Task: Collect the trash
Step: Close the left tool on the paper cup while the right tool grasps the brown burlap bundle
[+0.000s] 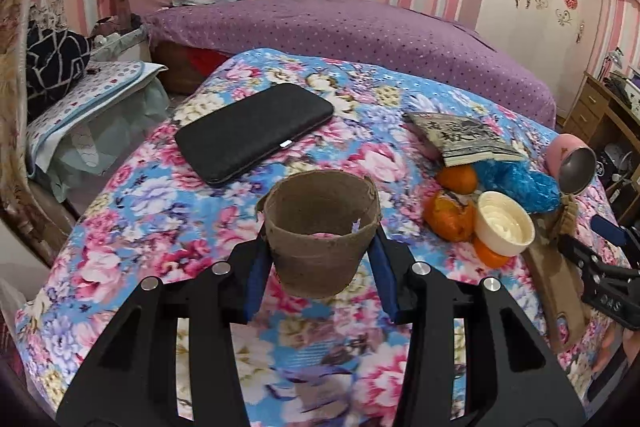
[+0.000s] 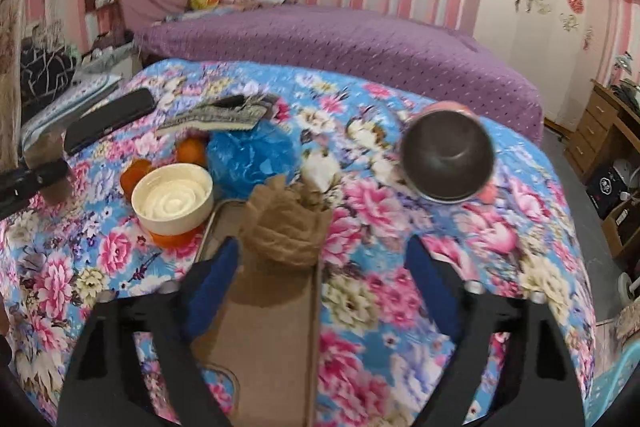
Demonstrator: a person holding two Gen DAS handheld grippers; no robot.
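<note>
My left gripper [image 1: 320, 267] is shut on a brown fibre pot [image 1: 320, 223], its blue pads pressing both sides, and holds it upright over the floral tablecloth [image 1: 140, 227]. The pot looks empty apart from a small scrap at its rim. In the right wrist view my right gripper [image 2: 320, 283] stands open. A crumpled wad of brown paper [image 2: 284, 223] lies just ahead of its left finger on a flat cardboard strip [image 2: 272, 339]; the right finger is well clear of it. Orange peel [image 1: 450, 215] and a crumpled blue plastic bag [image 1: 520, 183] lie to the right.
A white round bowl [image 2: 172, 199] rests on the oranges. A black flat case [image 1: 256, 133] and a book [image 1: 468, 139] lie farther back, and a pink metal-lined cup [image 2: 448, 159] lies on its side at the right. A purple bed [image 1: 340, 27] stands behind the table.
</note>
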